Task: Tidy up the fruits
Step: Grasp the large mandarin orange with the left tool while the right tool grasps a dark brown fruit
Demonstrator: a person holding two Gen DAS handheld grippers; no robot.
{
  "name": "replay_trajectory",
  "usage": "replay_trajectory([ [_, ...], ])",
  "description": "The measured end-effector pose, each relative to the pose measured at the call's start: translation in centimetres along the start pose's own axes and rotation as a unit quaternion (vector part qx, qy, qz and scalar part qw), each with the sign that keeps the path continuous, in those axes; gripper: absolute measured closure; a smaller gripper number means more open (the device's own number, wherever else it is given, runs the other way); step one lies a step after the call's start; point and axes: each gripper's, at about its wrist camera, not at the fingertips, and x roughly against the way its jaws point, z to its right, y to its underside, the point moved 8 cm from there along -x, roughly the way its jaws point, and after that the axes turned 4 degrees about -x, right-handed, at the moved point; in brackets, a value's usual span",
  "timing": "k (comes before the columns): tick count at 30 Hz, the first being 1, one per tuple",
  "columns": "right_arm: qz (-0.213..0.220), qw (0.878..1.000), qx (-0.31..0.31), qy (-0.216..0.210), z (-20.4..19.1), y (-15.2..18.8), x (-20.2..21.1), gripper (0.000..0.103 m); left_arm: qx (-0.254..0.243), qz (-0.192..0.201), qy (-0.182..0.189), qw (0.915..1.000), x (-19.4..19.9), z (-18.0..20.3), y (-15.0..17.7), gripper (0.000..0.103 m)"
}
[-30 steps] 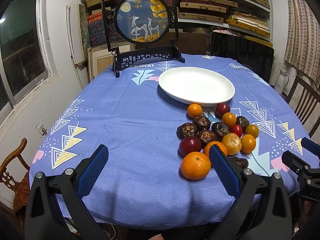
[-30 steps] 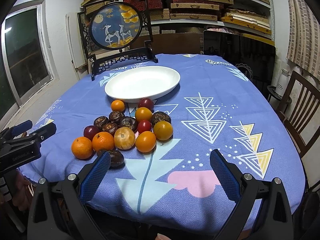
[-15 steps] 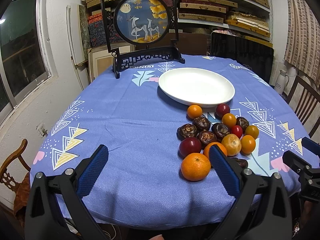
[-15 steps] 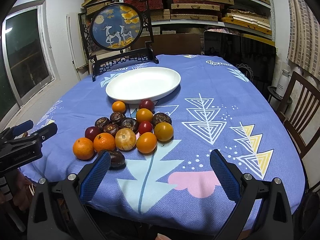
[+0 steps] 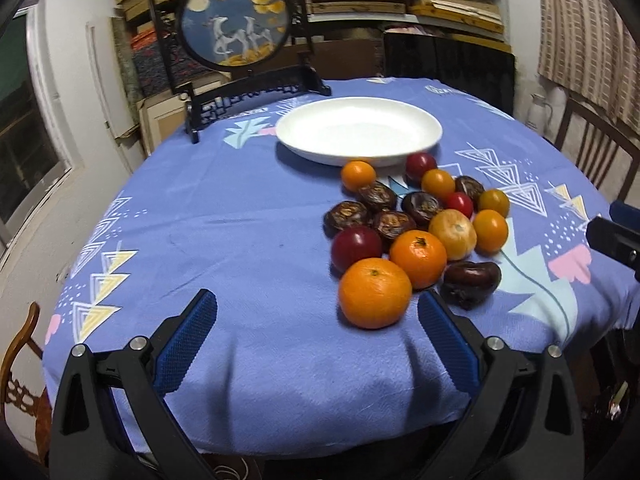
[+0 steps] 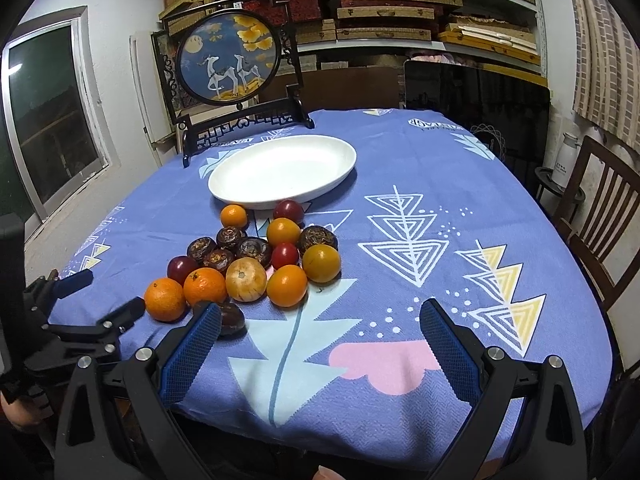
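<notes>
A pile of fruit lies on the blue tablecloth: a large orange (image 5: 375, 293) nearest the edge, a second orange (image 5: 418, 258), dark red plums (image 5: 356, 243), small yellow-orange fruits (image 5: 491, 230) and dark brown wrinkled fruits (image 5: 471, 278). An empty white plate (image 5: 359, 131) stands just behind the pile. My left gripper (image 5: 316, 336) is open and empty, low at the table's near edge, just left of the large orange. My right gripper (image 6: 320, 344) is open and empty, above the cloth to the right of the pile (image 6: 246, 274). The plate also shows in the right wrist view (image 6: 282, 172).
A round framed deer picture on a black stand (image 5: 236, 28) stands behind the plate. Wooden chairs (image 6: 600, 216) flank the table at right, another chair (image 5: 20, 360) at left. Shelves of boxes (image 6: 380, 4) fill the back wall.
My left gripper has moved forward and right toward the large orange, so the fruit looks closer. My right gripper has shifted slightly forward. No fruit has moved.
</notes>
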Motion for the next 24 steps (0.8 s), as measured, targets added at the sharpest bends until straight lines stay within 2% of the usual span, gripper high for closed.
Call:
replay_trajectory([
  [3,0.000,1.000,0.000,0.002,0.2,0.0,-0.1,0.003,-0.013,-0.003,0.004,0.9999,-1.1,0.7,-0.1,0.004],
  [5,-0.001,1.000,0.000,0.005,0.4,0.1,-0.2,0.003,-0.021,-0.013,0.019,0.9995,-2.3,1.3,0.0,0.006],
  [6,-0.001,1.000,0.000,0.006,0.5,0.1,-0.2,0.003,-0.024,-0.014,0.024,0.9993,-2.7,1.6,0.0,0.014],
  [7,-0.003,1.000,0.000,0.008,0.7,0.2,-0.3,0.003,-0.031,-0.017,0.031,0.9989,-3.2,2.1,0.1,0.026],
  [8,-0.005,1.000,-0.001,0.007,0.7,0.2,-0.3,0.003,-0.035,-0.023,0.042,0.9982,-3.8,2.5,0.3,0.032],
  [9,-0.008,1.000,-0.002,0.002,0.7,0.4,-0.5,0.004,-0.037,-0.034,0.061,0.9969,-4.4,3.0,0.7,0.046],
  [10,-0.011,1.000,0.000,-0.004,0.6,0.5,-0.6,0.007,-0.035,-0.032,0.075,0.9960,-4.5,3.3,0.8,0.056],
  [14,-0.033,0.999,0.015,-0.020,-0.4,1.2,-1.6,0.009,-0.020,-0.022,0.109,0.9936,-4.3,3.2,0.9,0.057],
  [16,-0.053,0.997,0.017,-0.046,-1.3,1.8,-2.3,0.009,-0.014,-0.019,0.112,0.9934,-4.0,2.7,1.0,0.058],
  [20,-0.093,0.990,0.034,-0.103,-4.0,3.2,-3.6,0.010,0.002,-0.012,0.108,0.9940,-3.0,0.8,1.1,0.058],
  [24,-0.122,0.980,0.066,-0.142,-7.0,4.3,-4.7,0.019,0.014,-0.005,0.095,0.9954,-2.2,-1.2,0.9,0.058],
])
